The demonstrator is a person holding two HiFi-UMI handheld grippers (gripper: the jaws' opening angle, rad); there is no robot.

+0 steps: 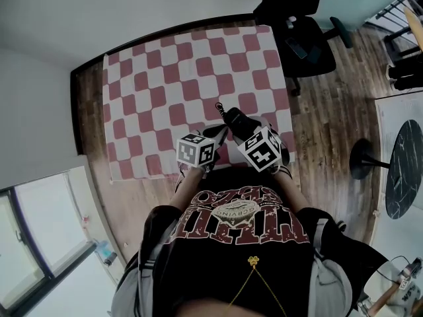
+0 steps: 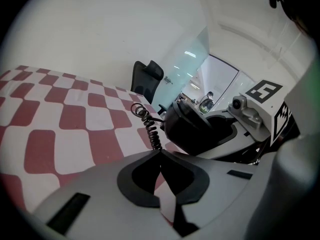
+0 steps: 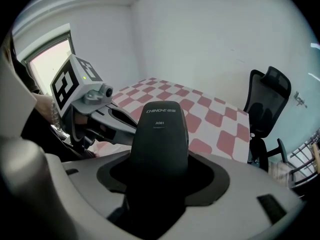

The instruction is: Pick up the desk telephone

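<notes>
A black telephone handset (image 3: 160,134) stands upright between the jaws of my right gripper (image 3: 160,160), which is shut on it. In the head view the handset (image 1: 234,119) is above the near right part of the red-and-white checkered table (image 1: 165,78). Its coiled black cord (image 2: 149,126) runs down into the closed tips of my left gripper (image 2: 160,153). The two grippers are side by side, left (image 1: 216,133) and right (image 1: 241,129), almost touching. No telephone base is in view.
A black office chair (image 1: 297,38) stands past the table's far right corner on the wooden floor. A round dark table (image 1: 404,164) and a black pedestal foot (image 1: 362,158) are to the right. White walls run along the far and left sides.
</notes>
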